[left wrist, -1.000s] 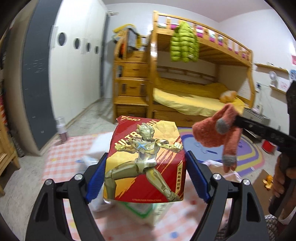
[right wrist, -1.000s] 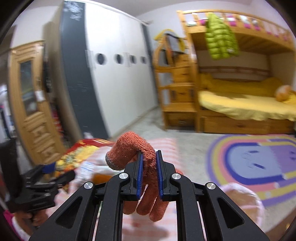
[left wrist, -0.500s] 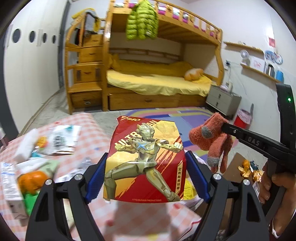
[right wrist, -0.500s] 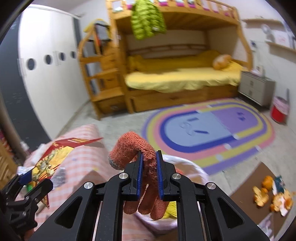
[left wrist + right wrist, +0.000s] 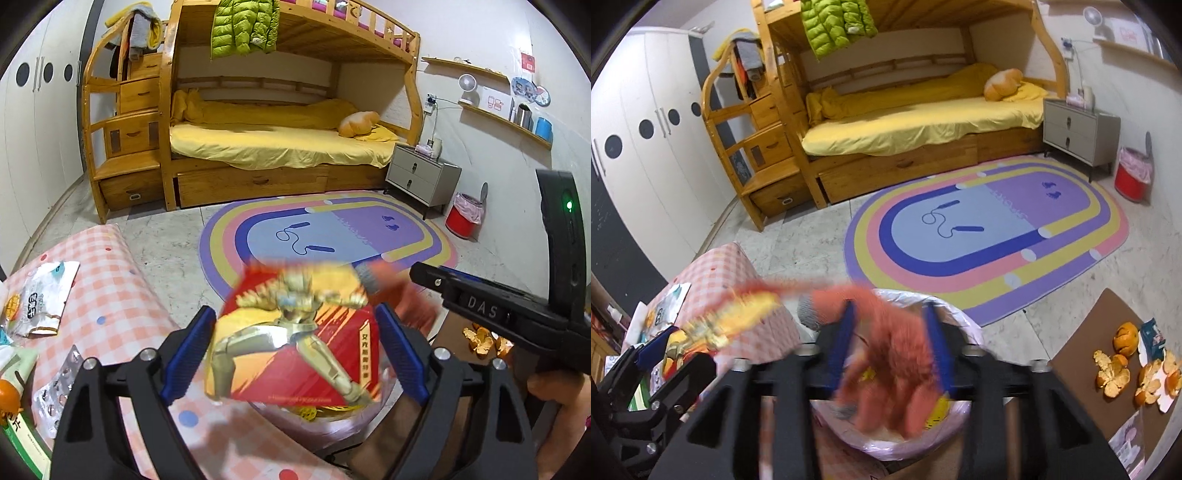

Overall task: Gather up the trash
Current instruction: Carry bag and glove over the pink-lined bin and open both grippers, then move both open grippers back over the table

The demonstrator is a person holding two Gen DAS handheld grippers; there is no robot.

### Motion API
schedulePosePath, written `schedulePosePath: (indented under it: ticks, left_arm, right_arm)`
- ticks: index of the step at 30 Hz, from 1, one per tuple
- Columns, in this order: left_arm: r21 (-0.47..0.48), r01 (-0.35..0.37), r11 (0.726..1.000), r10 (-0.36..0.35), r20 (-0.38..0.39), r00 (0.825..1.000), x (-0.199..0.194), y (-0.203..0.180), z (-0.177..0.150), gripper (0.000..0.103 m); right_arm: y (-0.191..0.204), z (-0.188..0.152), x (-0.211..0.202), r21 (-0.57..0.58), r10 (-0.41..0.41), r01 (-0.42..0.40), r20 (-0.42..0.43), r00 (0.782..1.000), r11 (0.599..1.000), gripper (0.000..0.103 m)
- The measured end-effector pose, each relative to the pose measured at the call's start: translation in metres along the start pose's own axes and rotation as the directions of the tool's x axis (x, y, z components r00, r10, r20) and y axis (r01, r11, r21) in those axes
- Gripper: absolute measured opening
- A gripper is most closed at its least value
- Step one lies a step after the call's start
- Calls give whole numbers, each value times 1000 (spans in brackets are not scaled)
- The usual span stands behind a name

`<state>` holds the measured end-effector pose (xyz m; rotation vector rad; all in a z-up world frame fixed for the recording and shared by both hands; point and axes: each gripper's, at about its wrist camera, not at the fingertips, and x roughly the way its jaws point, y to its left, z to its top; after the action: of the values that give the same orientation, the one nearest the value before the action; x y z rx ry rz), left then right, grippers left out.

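Both grippers sit over the pink-lined trash bin [image 5: 945, 314], jaws spread wide, nothing pinched. Left gripper [image 5: 295, 354]: the red card pack [image 5: 295, 343] is blurred and tilted between the open blue pads [image 5: 186, 354], touching neither as far as I can tell, so it looks released and mid-drop into the bin below. Right gripper [image 5: 892, 350]: same picture, the orange knit glove [image 5: 886, 354] is smeared between the parted pads directly above the bin mouth, apparently falling. Holding both above the opening makes sense: the drop goes straight in. The bin is just beside the edge of the checked table [image 5: 110, 295], which carries more wrappers [image 5: 44, 295] and a blister pack [image 5: 55, 395]. On the bin's other side, orange peels [image 5: 1123, 365] lie on brown cardboard. Beyond the bin: bare floor, then the oval rug [image 5: 979, 229], so room to swing out.
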<state>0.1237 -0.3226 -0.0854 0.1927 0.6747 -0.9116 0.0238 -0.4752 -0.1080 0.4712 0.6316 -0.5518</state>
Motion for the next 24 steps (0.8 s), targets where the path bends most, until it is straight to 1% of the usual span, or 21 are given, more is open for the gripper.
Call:
schedulePosePath:
  ticks: [3,7,13,15,18,21,24]
  left_arm:
    - [-21,-7,1000,7,-6,1000,1,4,1,87]
    - [-46,-28,999,29,10,1000,-9,14,2,87]
    - [-58,-98,993,100,27,995,-34,29,-2,87]
    - [-70,-123,990,126,33,991,-46,36,-4,87]
    - [-98,-191,977,196,38,980,-72,54,-9,87]
    - [-136,-223,965,230,45,972,-98,70,-15,87]
    - [-155,-285,946,297,58,953,-126,87,-24,87]
  right_arm:
    - [-4,1,-2,24,-2,2,10,1000,1000,50]
    - [-3,0,-8,38,3,-3,24,1000,999,50]
    - [10,-2,-17,31,43,-44,31,999,999,50]
    - [24,-3,-22,10,73,-73,31,997,997,50]
    - [48,-4,-31,-28,121,-120,34,992,992,50]
    - [81,-9,-38,-85,180,-177,20,984,980,52]
    - [112,-15,-42,-145,226,-224,-4,974,964,55]
